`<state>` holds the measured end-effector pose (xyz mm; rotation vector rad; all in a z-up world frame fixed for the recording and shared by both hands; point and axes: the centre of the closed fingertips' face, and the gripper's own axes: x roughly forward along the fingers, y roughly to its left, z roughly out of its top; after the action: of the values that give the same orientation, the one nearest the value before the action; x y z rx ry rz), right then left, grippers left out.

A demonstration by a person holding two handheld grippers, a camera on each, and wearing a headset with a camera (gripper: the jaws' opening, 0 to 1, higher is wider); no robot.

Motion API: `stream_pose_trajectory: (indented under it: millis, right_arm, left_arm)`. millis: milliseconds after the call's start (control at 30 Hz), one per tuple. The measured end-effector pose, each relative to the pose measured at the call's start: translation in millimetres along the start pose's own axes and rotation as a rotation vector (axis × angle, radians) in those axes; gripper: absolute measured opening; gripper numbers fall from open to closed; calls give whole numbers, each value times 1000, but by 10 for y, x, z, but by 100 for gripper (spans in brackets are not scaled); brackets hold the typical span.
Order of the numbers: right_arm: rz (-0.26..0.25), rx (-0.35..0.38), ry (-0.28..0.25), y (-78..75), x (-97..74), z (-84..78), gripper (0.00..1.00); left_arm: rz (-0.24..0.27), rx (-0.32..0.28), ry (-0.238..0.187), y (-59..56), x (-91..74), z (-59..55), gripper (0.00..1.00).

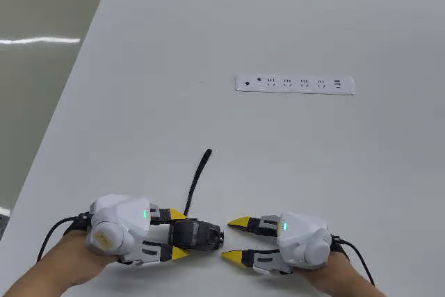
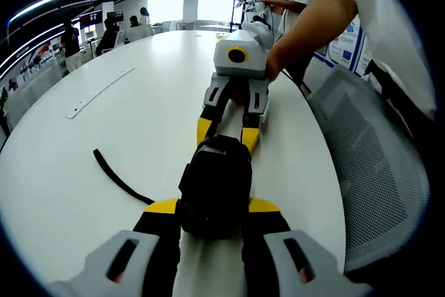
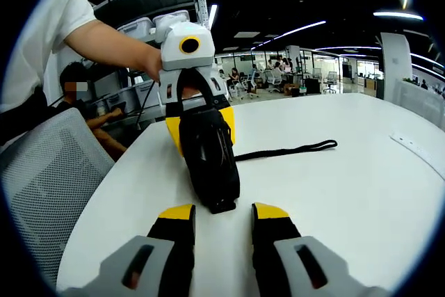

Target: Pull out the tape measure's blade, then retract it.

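A black tape measure (image 1: 197, 234) lies at the near edge of the white table, held between the yellow-tipped fingers of my left gripper (image 1: 178, 234), which is shut on its body (image 2: 215, 182). Its black wrist strap (image 1: 197, 180) trails away across the table. My right gripper (image 1: 235, 240) faces it from the right, open, its tips a short way from the case's front end (image 3: 221, 206) and not touching it. In the right gripper view the tape measure (image 3: 208, 154) stands just beyond my own yellow tips. No blade is visible outside the case.
A white power strip (image 1: 295, 84) lies flat farther back, right of centre. The table's left edge (image 1: 69, 92) runs diagonally beside the floor. A grey mesh chair (image 2: 375, 172) stands close behind the near edge.
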<state>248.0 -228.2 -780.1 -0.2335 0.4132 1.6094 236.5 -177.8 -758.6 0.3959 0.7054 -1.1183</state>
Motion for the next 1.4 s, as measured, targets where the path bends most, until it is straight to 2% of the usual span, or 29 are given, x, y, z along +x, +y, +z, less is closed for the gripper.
stream_pose_trajectory:
  millis: [433, 733, 1400]
  right_arm:
    - [20, -30, 15, 5, 102, -4, 26]
    - [48, -56, 16, 46, 101, -9, 21]
    - [97, -67, 18, 29, 95, -26, 18]
  left_arm:
    - [1, 6, 3, -2, -5, 1, 30]
    - [0, 8, 2, 1, -5, 2, 30]
    - [-4, 12, 4, 8, 5, -4, 30]
